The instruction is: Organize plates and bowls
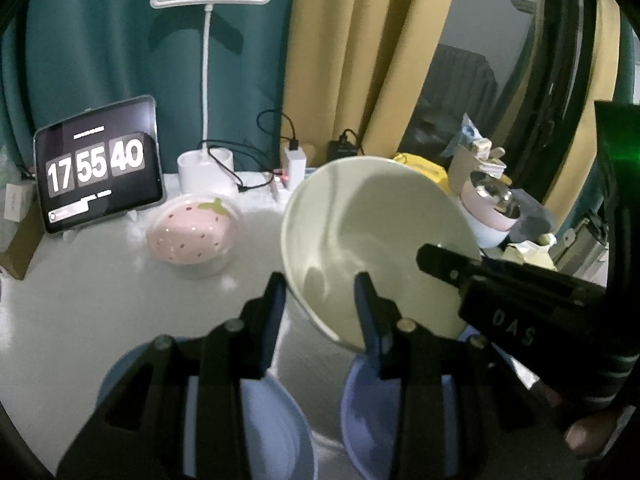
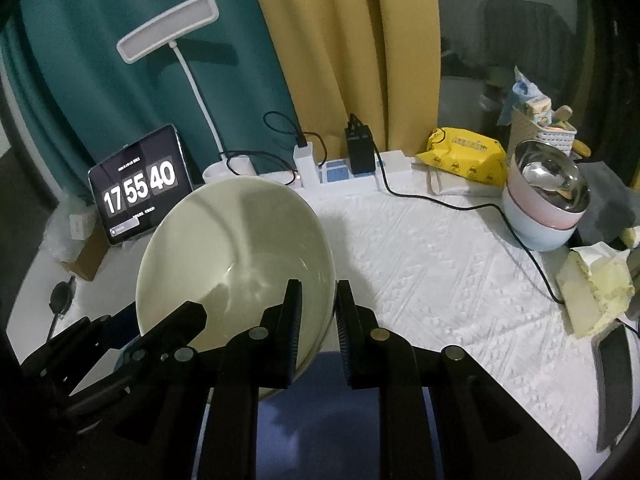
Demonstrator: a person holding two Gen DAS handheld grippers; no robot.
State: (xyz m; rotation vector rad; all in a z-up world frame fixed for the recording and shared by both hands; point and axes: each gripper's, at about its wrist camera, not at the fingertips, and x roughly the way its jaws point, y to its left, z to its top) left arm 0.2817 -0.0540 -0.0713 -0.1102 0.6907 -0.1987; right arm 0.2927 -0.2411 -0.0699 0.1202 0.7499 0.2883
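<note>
A pale green bowl (image 1: 372,240) is held tilted above the table; it also shows in the right wrist view (image 2: 236,252). My right gripper (image 2: 318,300) is shut on its rim, one finger inside and one outside. My left gripper (image 1: 320,292) has its jaws on either side of the bowl's opposite rim, with a gap showing. Blue plates lie below: one at lower left (image 1: 276,412), one under the bowl (image 1: 360,408), and blue shows under the right gripper (image 2: 320,420). A pink strawberry bowl (image 1: 192,232) sits further back on the table.
A tablet clock (image 1: 96,164), a desk lamp (image 1: 208,80) and a power strip (image 2: 352,172) with cables stand at the back. Stacked pink and white bowls with a steel bowl (image 2: 544,200), a yellow packet (image 2: 464,156), a basket (image 2: 540,124) and tissues (image 2: 592,284) crowd the right.
</note>
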